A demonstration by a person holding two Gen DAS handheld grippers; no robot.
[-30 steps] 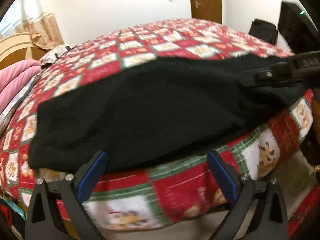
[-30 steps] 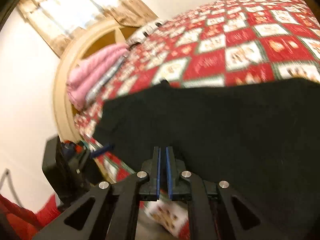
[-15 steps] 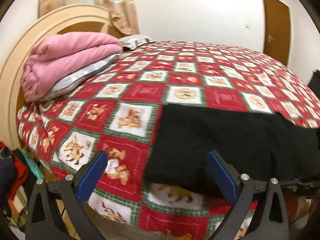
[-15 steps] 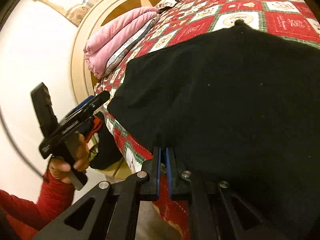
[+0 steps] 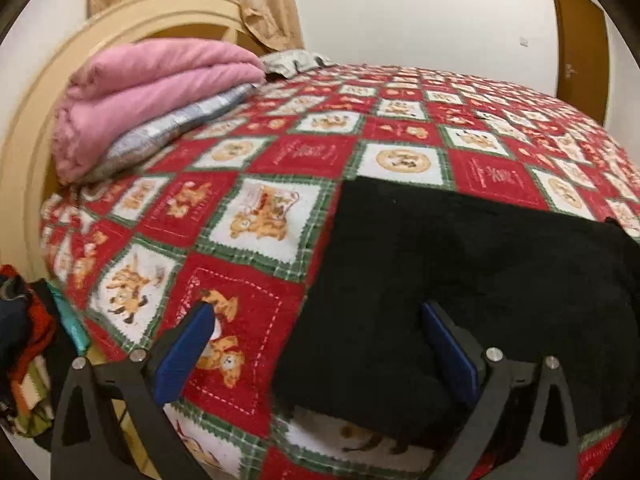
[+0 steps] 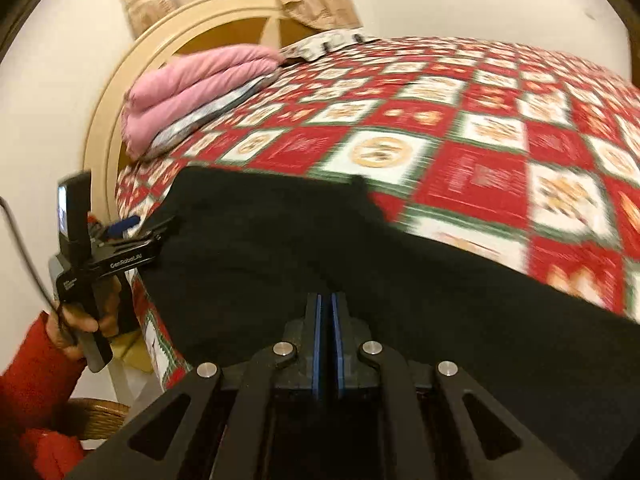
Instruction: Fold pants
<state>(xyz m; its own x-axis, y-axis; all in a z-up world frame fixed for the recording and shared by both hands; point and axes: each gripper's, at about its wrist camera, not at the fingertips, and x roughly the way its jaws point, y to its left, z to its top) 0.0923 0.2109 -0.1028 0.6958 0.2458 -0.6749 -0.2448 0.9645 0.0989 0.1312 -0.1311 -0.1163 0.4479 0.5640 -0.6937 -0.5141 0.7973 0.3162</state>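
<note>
The black pants (image 5: 460,280) lie flat on the red checked bedspread (image 5: 280,152), near the bed's front edge. My left gripper (image 5: 320,320) is open, its blue pads astride the pants' left end, low over the bed edge. In the right wrist view the pants (image 6: 300,240) fill the middle. My right gripper (image 6: 326,304) is shut, its tips at the pants' near edge; whether cloth is pinched between them does not show. The left gripper (image 6: 132,226) also shows there at the pants' left end, held by a hand in a red sleeve.
A folded pink blanket (image 5: 152,92) on a grey pillow lies by the cream headboard (image 5: 36,128) at the left. Clothes (image 5: 20,340) are piled beside the bed at the lower left. A brown door (image 5: 580,40) is at the far right. A wicker basket (image 6: 96,416) stands on the floor.
My left gripper has swung left along the bed edge to the pants' left end and come closer. My right gripper stays shut and its view has tilted upward.
</note>
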